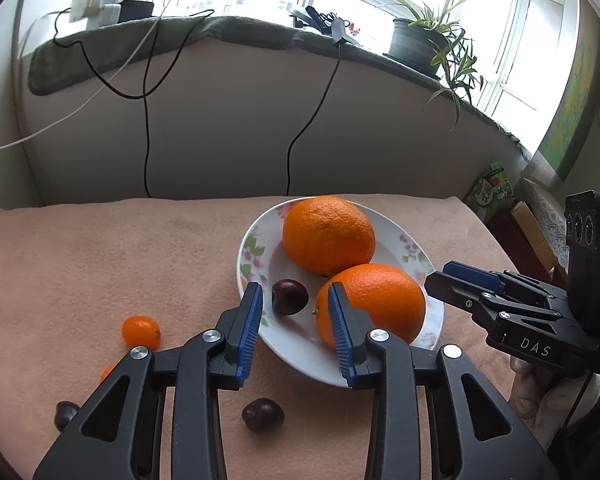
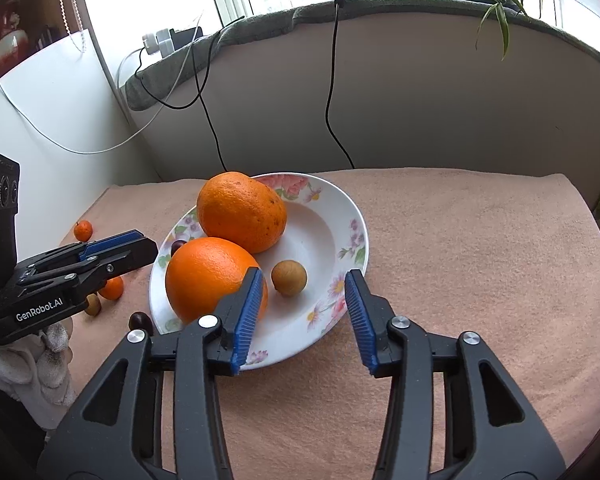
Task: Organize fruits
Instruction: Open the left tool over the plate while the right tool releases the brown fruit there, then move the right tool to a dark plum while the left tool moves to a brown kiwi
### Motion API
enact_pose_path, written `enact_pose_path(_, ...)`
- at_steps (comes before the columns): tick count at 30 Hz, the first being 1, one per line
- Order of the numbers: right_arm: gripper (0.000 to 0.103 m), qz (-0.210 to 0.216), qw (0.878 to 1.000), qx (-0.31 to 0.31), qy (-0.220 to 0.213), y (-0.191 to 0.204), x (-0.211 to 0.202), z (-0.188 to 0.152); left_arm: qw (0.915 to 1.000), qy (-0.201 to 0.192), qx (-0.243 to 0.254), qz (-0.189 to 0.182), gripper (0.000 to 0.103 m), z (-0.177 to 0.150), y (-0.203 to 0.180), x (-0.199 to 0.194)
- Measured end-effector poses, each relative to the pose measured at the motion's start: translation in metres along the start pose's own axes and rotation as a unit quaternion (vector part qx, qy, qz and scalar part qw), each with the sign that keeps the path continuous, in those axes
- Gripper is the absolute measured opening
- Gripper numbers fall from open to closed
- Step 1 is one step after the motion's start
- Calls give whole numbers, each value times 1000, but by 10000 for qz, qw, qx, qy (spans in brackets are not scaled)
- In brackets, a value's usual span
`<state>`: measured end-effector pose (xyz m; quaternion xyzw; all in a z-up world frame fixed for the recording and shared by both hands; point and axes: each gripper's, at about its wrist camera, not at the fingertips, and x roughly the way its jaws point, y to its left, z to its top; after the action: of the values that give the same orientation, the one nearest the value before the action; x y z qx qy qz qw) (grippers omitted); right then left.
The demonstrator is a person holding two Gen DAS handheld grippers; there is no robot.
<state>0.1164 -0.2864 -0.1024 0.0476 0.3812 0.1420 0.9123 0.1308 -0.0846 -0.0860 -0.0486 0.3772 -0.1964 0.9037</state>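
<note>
White capitals "DAS" stand on the black body of the right gripper [image 1: 466, 284], seen from the left wrist camera (a faint letter or two before them cannot be made out). White lettering "GenRobot.AI" runs along the black body of the left gripper [image 2: 112, 246], seen from the right wrist camera. A green package [image 1: 494, 188] carries print too blurred to read.
</note>
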Motion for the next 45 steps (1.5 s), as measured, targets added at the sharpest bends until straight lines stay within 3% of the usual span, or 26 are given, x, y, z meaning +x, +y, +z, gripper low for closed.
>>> enact_pose_path(4,57,-35,10000,0,-5,1,-2,1,10000,-45,-26,30,59,1,-1,-2)
enact_pose_path(7,78,-33,10000,44,-56,2,-4,0,9999,-27,-45,96,69,2,-1,-2)
enact_pose_path(8,79,-32,10000,47,-74,3,-5,0,9999,-32,-39,117,71,2,0,-3)
enact_pose_path(29,80,48,9999,-72,-119,29,-19,-4,9996,-196,-50,192,75,-1,6,-24)
enact_pose_path(45,80,552,9968,-573,-90,85,-26,-17,9972,-412,-377,491,75,-13,46,-59)
